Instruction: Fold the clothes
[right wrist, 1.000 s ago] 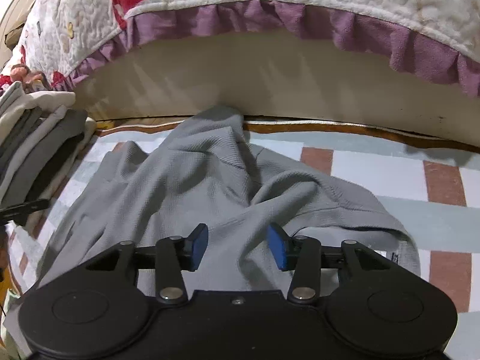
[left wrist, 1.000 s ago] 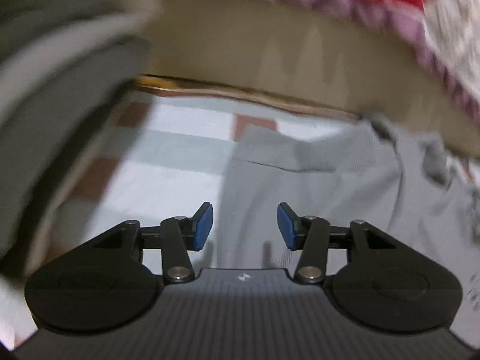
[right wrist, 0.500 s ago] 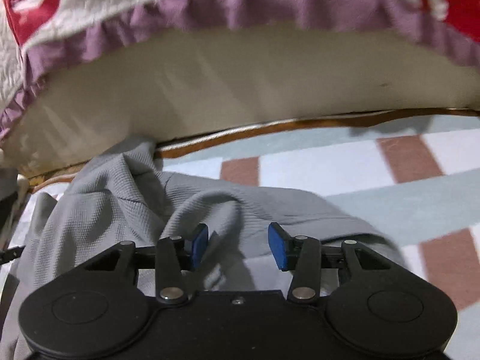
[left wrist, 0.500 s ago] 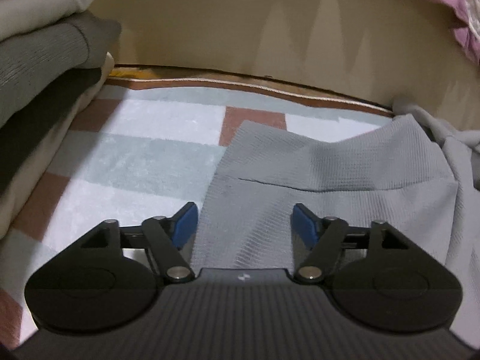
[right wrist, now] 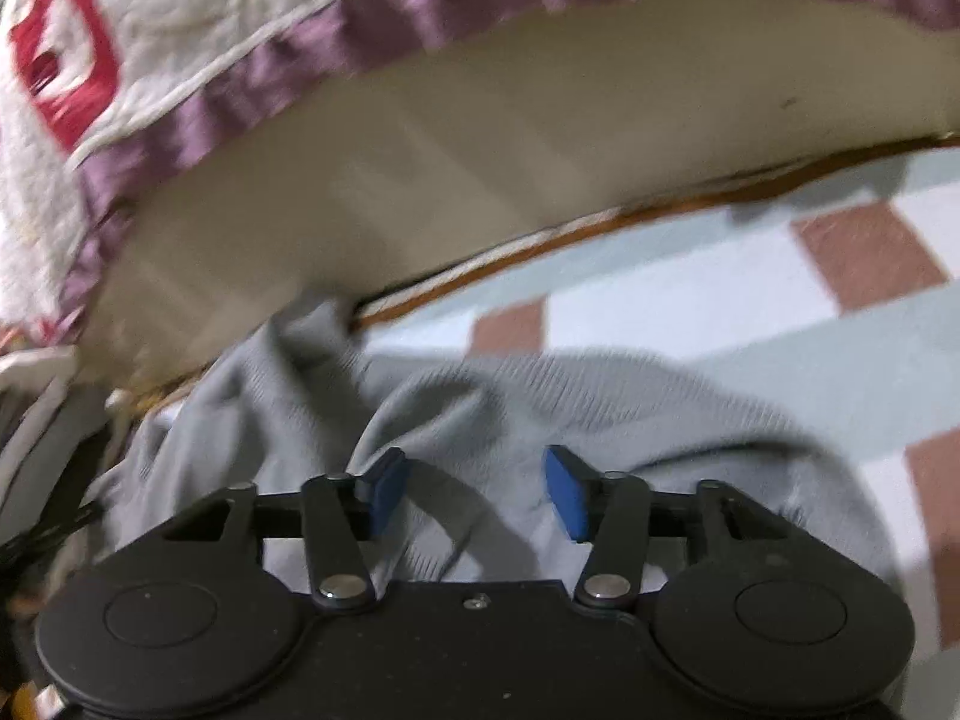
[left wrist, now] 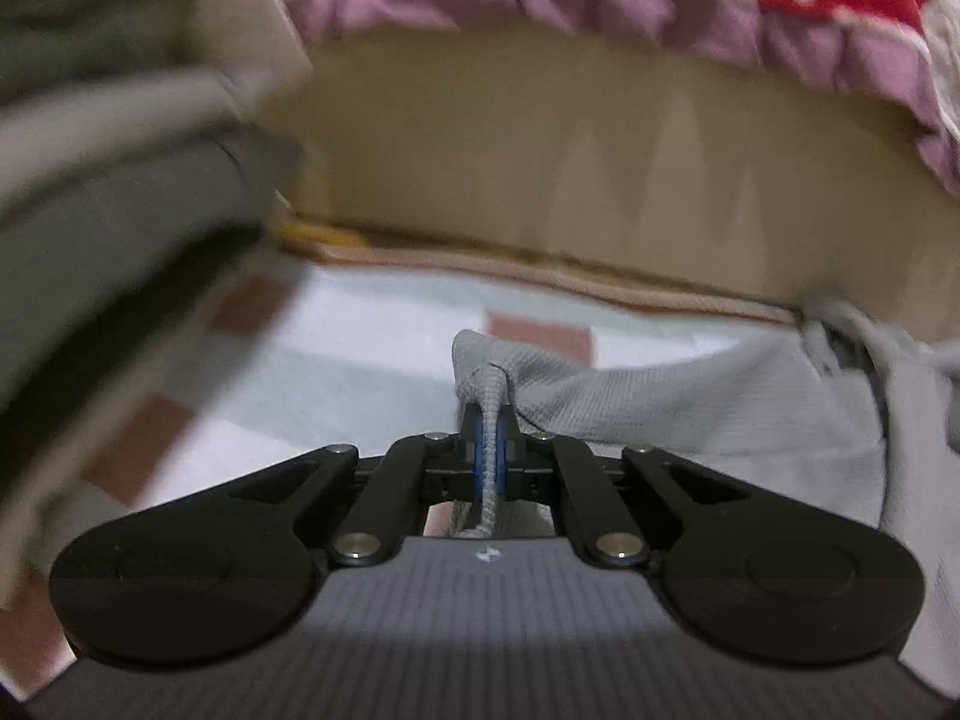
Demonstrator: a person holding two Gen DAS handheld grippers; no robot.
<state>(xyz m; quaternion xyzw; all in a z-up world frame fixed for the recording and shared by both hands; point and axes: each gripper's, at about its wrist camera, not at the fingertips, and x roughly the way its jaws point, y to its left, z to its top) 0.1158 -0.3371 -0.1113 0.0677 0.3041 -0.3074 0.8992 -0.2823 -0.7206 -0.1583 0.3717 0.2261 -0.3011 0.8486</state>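
Observation:
A grey knit garment (left wrist: 690, 402) lies crumpled on a checked mat (left wrist: 360, 348). My left gripper (left wrist: 491, 450) is shut on a corner of the garment, and a pinched fold sticks up between the blue pads. In the right wrist view the same garment (right wrist: 540, 396) spreads under my right gripper (right wrist: 474, 492), which is open just above the cloth with nothing between its blue pads (right wrist: 567, 498).
A stack of folded clothes (left wrist: 108, 180) stands at the left. A mattress side (left wrist: 600, 168) under a quilt with a purple frill (right wrist: 360, 30) closes off the far edge. Bare checked mat (right wrist: 780, 300) lies to the right of the garment.
My left gripper has shut on the garment's corner and lifted it. My right gripper stays open and has shifted a little over the garment.

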